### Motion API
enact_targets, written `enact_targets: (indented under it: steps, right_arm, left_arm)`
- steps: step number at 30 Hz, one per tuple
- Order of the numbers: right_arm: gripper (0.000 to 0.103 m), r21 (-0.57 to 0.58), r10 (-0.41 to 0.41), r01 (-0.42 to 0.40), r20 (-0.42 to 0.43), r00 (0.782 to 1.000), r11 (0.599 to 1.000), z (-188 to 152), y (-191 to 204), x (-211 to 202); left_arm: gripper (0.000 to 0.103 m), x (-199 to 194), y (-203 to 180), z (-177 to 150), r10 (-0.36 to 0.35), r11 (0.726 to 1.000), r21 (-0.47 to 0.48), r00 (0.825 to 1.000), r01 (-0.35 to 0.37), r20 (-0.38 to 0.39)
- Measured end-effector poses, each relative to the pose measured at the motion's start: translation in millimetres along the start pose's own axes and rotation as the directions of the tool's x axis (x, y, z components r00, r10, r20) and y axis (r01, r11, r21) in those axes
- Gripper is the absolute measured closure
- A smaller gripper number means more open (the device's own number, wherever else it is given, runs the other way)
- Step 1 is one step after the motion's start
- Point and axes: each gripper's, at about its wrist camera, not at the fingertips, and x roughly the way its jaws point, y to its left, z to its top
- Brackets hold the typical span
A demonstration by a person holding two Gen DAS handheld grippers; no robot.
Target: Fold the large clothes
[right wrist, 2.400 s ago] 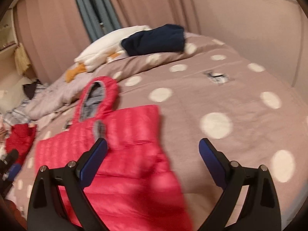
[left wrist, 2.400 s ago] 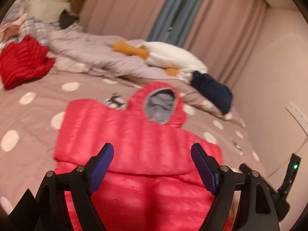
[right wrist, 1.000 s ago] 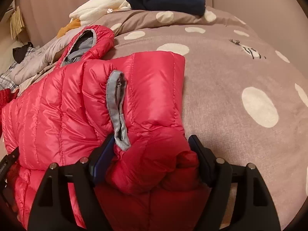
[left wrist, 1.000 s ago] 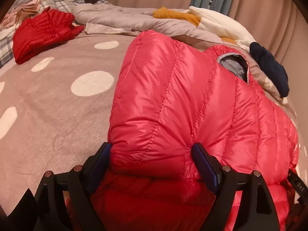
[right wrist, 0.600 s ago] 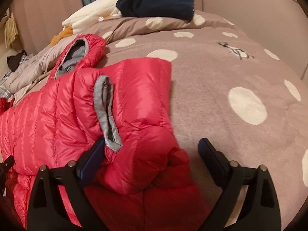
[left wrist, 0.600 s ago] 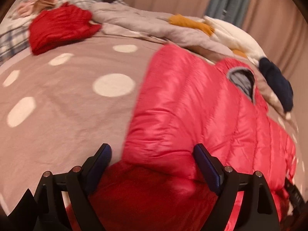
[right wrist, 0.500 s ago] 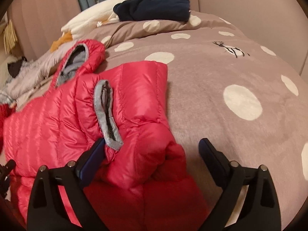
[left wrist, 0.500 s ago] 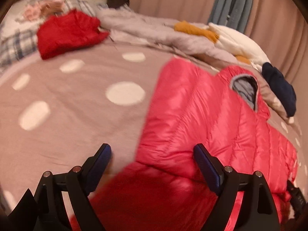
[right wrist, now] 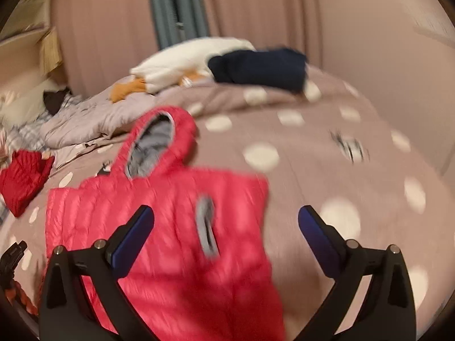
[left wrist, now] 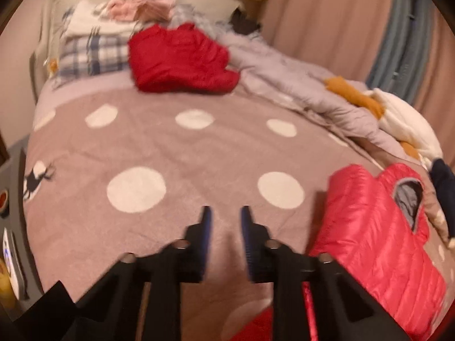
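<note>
A pink-red hooded down jacket (right wrist: 170,227) lies on the dotted brown bedspread (right wrist: 341,176), sleeves folded in, a grey cuff (right wrist: 206,224) on top. In the left wrist view the jacket (left wrist: 369,236) lies to the right. My left gripper (left wrist: 224,218) hovers over bare bedspread (left wrist: 170,147) left of the jacket, fingers nearly closed with a narrow gap, holding nothing. My right gripper (right wrist: 226,221) is wide open above the jacket's lower part, holding nothing.
A folded red jacket (left wrist: 179,56) lies at the far left by plaid pillows (left wrist: 91,54). A grey quilt (left wrist: 298,85), a white and orange plush (right wrist: 184,65) and a navy garment (right wrist: 258,68) lie along the far side. A wall stands to the right.
Both grippers have let go of the jacket's folded part and pulled back and up. The left gripper swung left off the jacket and narrowed its fingers. The right stayed open.
</note>
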Motion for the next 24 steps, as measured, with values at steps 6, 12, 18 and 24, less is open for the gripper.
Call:
enact_targets:
  steps: [6,12,18,24]
  right_arm:
    - [0.001,-0.047,0.078,-0.082,-0.081,0.994,0.996,89,36,81]
    - [0.005,-0.106,0.004,-0.025,-0.194,0.981,0.994,134,96,199]
    - [0.030,-0.051,-0.070,0.056,-0.316,0.946,0.997,129,106,296]
    - [0.092,-0.017,-0.129,0.130,-0.307,0.943,0.991,106,91,316]
  left_arm:
    - [0.094,10,2,17,0.157,0.987,-0.031,0.985,-0.155,0.071]
    - [0.094,36,14,29,0.180,0.979,-0.097,0.984,-0.179,0.000]
    - [0.094,66,6,24,0.171,0.980,-0.084,0.977,-0.182,-0.127]
    - [0.094,66,-18,31,0.165,0.986,-0.005,0.981,-0.166,-0.102]
